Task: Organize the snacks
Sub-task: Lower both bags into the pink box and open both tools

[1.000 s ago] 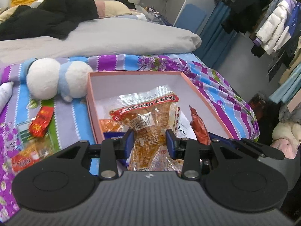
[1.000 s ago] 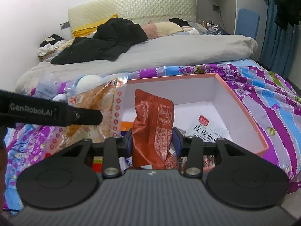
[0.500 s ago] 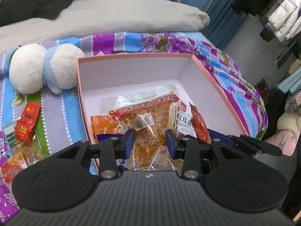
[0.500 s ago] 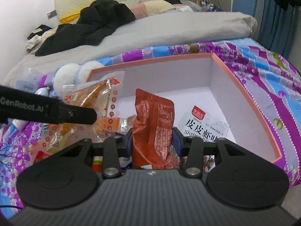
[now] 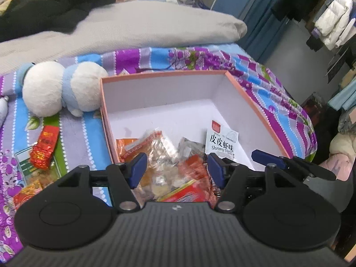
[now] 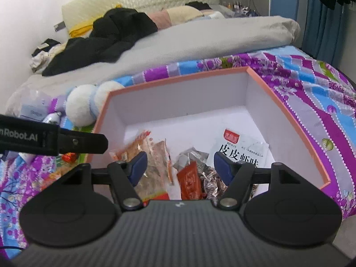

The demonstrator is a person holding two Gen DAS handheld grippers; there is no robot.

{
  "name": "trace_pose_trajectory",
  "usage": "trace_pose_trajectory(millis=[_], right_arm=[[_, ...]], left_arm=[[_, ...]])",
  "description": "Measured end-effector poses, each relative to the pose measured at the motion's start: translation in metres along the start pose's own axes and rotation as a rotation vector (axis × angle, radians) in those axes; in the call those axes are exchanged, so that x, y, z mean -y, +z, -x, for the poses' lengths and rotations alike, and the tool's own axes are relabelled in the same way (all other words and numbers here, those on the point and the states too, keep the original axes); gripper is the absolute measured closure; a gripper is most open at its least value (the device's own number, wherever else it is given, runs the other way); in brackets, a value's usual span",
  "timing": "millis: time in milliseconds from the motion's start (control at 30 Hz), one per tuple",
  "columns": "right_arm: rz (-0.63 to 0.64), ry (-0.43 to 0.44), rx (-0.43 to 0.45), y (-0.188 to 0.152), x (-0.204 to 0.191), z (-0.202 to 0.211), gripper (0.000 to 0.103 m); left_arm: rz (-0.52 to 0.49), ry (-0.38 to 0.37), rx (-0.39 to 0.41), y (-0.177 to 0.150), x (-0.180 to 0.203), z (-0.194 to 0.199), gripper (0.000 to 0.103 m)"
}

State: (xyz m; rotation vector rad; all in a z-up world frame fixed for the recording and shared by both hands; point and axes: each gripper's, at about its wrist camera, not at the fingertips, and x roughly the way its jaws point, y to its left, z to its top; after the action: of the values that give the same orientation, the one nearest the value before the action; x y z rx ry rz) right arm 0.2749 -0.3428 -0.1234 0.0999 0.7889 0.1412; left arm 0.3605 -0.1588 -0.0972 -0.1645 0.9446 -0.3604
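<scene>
We hold the right gripper (image 6: 179, 163) spread wide above the pink box's (image 6: 287, 113) near edge. Inside lie a clear snack pack (image 6: 153, 155), a red sachet (image 6: 189, 181) and a white shrimp packet (image 6: 241, 150).

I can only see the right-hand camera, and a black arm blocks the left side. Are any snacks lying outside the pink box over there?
Observer: Yes. A red foil packet lies on the striped blanket, left of the pink box and apart from it.
Operator: Only that one?
Observer: No. An orange-red packet lies nearer, beside the body of the left gripper, whose jaws are open over the box.
Operator: What is past the bed on the right?
Observer: A white puffer jacket hangs among other clothes.
</scene>
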Motion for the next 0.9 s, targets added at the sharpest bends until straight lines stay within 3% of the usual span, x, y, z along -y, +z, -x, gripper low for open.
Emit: trace_pose_trajectory(millis=[500, 900], right_arm=[[0.021, 0.055, 0.109, -0.018, -0.036, 0.082, 0.035], [0.041, 0.096, 0.163, -0.044, -0.061, 0.131, 0.035]], left_arm=[[-0.017, 0.026, 0.144, -0.05, 0.004, 0.116, 0.037], [-0.008, 0.049, 0.234, -0.1, -0.006, 0.18, 0.037]])
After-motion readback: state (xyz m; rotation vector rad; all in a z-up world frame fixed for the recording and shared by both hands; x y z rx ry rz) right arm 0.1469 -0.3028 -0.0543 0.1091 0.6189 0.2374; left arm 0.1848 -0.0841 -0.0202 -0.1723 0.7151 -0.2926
